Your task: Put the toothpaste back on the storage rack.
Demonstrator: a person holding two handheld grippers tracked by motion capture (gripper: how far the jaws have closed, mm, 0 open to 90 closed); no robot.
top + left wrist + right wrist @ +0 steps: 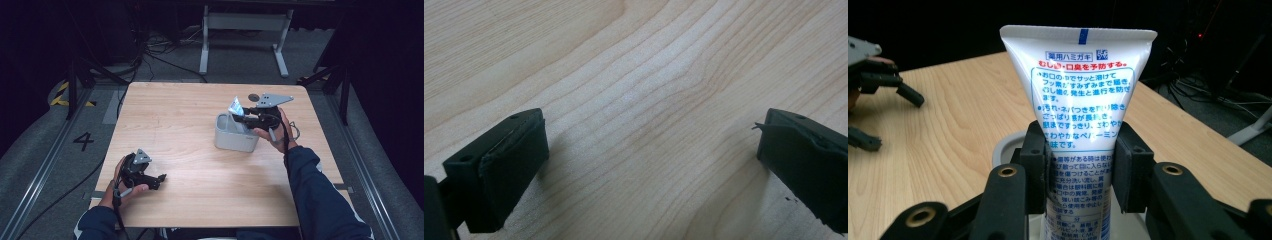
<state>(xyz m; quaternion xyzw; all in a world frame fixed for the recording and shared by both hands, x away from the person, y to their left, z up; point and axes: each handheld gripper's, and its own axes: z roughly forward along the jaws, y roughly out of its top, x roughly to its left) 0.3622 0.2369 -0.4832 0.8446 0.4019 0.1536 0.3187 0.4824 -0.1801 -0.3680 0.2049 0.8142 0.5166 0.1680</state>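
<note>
White toothpaste tube (pixel 1083 115), printed in blue and red, clamped between the 2 jaws of the right gripper (pixel 1082 172), crimped end up, lower end directly over the grey holder (pixel 235 134) and seemingly just inside its rim. Judged stage: either placing or removing the tube; the pictures do not settle which, and it is not yet released. Left gripper (pixel 651 155) idle, its 2 jaws spread wide with nothing but bare wooden table (pixel 634 65) between them, well apart from the holder. A small dark disc (pixel 253 97) lies beyond the right gripper's fingertips. Nothing obstructs the path below the tube; only the holder's rim (pixel 1005 147) is close to the jaws.
</note>
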